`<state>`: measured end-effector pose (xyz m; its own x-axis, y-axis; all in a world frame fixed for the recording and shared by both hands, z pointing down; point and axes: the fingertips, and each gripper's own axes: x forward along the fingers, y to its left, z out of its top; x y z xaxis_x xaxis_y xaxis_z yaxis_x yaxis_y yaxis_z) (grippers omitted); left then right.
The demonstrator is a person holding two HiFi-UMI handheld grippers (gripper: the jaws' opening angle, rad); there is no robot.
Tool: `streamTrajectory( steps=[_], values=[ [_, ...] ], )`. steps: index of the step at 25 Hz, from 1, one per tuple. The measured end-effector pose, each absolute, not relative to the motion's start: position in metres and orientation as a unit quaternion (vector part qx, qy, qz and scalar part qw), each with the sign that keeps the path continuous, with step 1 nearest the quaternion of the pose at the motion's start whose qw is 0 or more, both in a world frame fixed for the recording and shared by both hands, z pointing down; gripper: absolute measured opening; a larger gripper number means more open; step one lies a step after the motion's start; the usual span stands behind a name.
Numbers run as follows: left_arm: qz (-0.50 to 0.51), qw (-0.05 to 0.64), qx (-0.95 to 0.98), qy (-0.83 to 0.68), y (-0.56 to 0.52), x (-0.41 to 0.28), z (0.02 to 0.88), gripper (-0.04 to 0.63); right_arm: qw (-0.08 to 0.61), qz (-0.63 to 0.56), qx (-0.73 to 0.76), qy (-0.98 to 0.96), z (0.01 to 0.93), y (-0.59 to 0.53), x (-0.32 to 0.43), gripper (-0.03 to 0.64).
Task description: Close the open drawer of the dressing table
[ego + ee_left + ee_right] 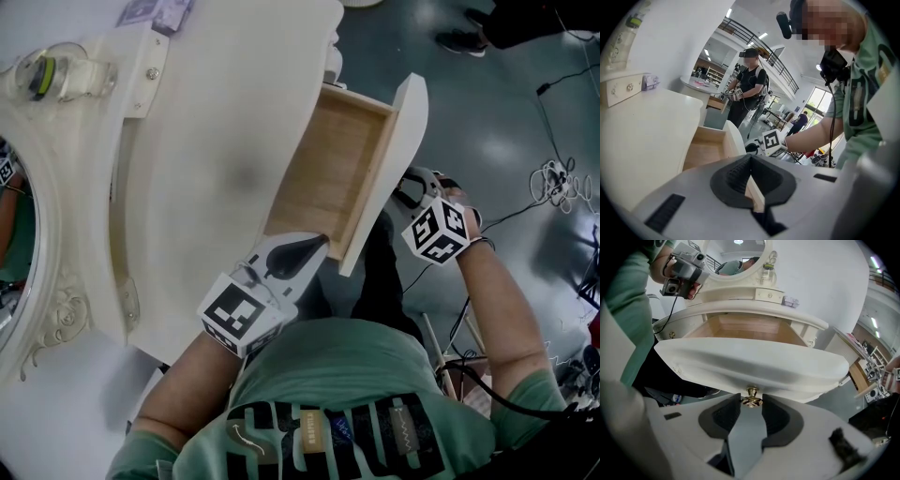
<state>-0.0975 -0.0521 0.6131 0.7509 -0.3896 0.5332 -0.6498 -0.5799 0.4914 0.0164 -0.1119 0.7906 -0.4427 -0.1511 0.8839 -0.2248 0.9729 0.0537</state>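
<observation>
The white dressing table [216, 141] has its wooden drawer [328, 169] pulled out to the right, and the drawer holds nothing. My left gripper [314, 246] is at the drawer's near corner. In the left gripper view it [751, 173] is shut on the thin top edge of the drawer's side wall [754, 192]. My right gripper [408, 192] is at the outer face of the white drawer front [401, 150]. In the right gripper view the small brass knob [751, 397] sits between its tips [751, 404], with both touching it, under the curved drawer front [754, 364].
An oval mirror [19, 244] and a clear jar [47, 75] are at the table's left. Cables [558, 183] lie on the grey floor at the right. Someone's feet [464, 39] show at the top right. Another person [747, 84] with grippers stands further off.
</observation>
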Motion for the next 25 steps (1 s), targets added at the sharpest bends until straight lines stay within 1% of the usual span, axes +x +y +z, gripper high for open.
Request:
streamTrajectory(
  steps=[25],
  values=[
    [0.171, 0.366, 0.855, -0.327, -0.053, -0.135, 0.617, 0.008, 0.506, 0.028, 0.09, -0.857, 0.791, -0.124, -0.033, 0.146]
  ],
)
